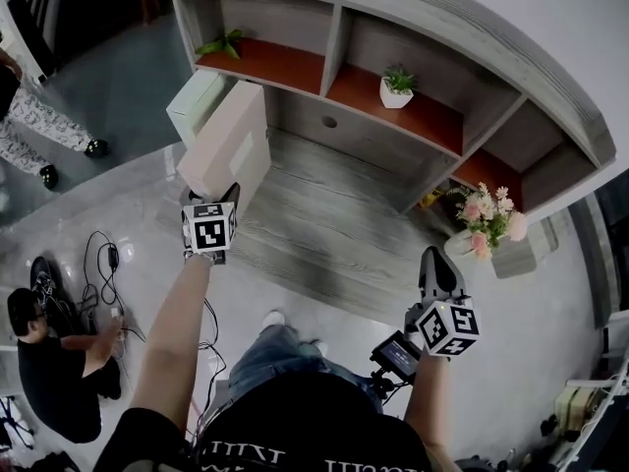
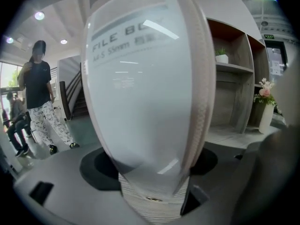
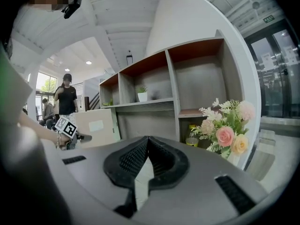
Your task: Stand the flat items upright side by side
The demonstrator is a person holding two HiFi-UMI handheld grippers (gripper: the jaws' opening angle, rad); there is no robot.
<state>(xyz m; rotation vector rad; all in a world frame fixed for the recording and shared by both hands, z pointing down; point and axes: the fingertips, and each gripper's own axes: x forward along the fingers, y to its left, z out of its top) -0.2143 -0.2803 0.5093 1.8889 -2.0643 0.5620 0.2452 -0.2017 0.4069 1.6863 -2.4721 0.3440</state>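
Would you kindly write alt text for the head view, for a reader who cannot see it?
The person's left gripper has a beige file box between its jaws, upright beside a pale green box at a grey shelf unit. The right gripper hangs empty, jaws together, near pink flowers.

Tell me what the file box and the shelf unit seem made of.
File box: probably plastic, pale and glossy; bright reflections streak its face. Shelf unit: grey wood or wood-look laminate, matte; grain lines show, but which one is unclear.
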